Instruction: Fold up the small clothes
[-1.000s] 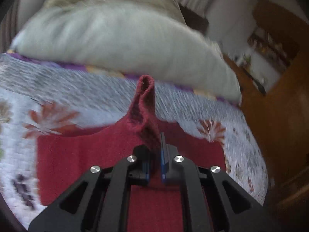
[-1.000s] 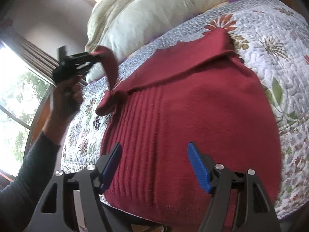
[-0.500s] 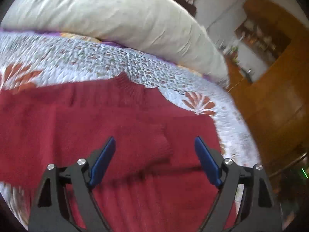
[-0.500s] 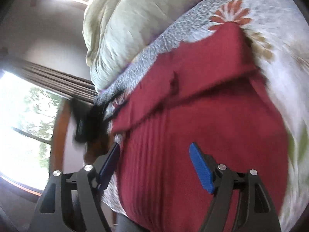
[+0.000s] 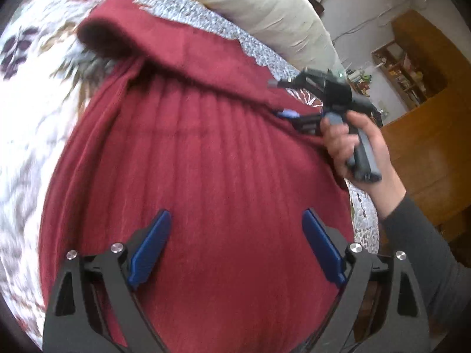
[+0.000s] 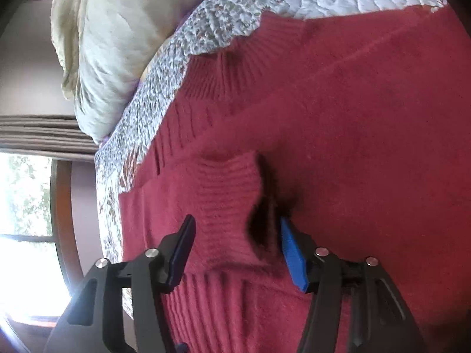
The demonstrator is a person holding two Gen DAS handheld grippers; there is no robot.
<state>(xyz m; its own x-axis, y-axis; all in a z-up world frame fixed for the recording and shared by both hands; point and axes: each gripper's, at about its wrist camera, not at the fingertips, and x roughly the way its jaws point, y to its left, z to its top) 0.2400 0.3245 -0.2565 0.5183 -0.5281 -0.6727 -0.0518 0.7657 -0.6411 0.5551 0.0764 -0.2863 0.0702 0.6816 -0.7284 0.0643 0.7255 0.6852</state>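
A dark red knitted sweater is spread over a bed covered with a white floral quilt, and a pale cream pillow is seen lying beyond it along the far edge of the quilt. The ribbed body of the sweater fills most of the left wrist view, with 1 sleeve laid across its upper part as a folded band.

The left hand-held gripper is held over the lower part of the sweater with its 2 blue pads spread wide apart; nothing is gripped between them.

The right hand-held gripper is seen in its own view with its jaws parted on either side of a ribbed cuff, which lies folded on top of the sweater body. The pads are not pressed onto the cuff; a gap is visible beside the blue pad, so the grip is released. In the left wrist view the same tool is seen at the right edge of the sweater, its handle clasped by a hand in a dark grey sleeve.

A window with striped curtains is visible at the left of the right wrist view, and wooden furniture is seen past the bed in the left wrist view.
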